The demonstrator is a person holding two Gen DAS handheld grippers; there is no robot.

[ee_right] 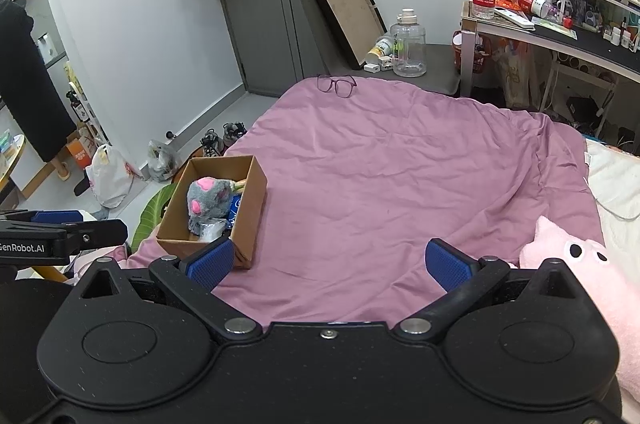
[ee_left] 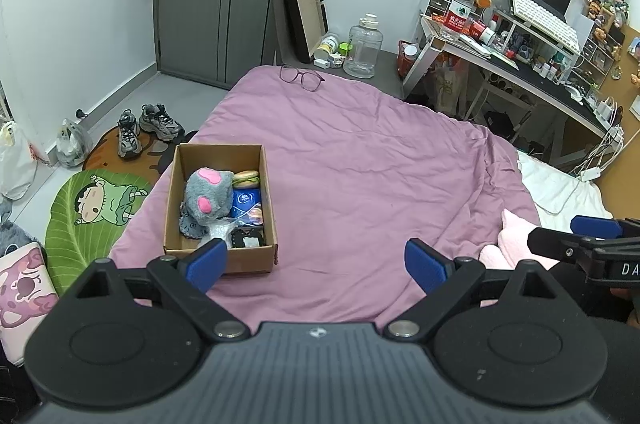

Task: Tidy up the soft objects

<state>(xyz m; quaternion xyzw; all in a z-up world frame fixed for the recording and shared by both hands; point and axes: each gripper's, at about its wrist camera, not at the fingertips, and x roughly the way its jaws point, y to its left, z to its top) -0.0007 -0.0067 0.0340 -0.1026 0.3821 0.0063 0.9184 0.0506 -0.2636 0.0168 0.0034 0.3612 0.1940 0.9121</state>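
Note:
A cardboard box (ee_left: 256,175) sits on the purple bedcover at the left; it also shows in the right wrist view (ee_right: 252,207). It holds a grey plush with pink patches (ee_left: 208,197) (ee_right: 208,199), a burger-shaped toy (ee_left: 246,177), a blue packet (ee_left: 246,203) and some smaller items. A pink plush with black eyes (ee_right: 580,276) lies at the right of the bed; it also shows in the left wrist view (ee_left: 508,240). My left gripper (ee_left: 316,264) is open and empty, just right of the box. My right gripper (ee_right: 328,264) is open and empty, left of the pink plush.
Glasses (ee_left: 302,76) lie at the bed's far edge. A clear jug (ee_left: 363,47) and a leaning tray (ee_left: 300,3) stand beyond. A cluttered desk (ee_left: 520,63) is at the right. Shoes (ee_left: 148,127), mats and bags are on the floor at the left.

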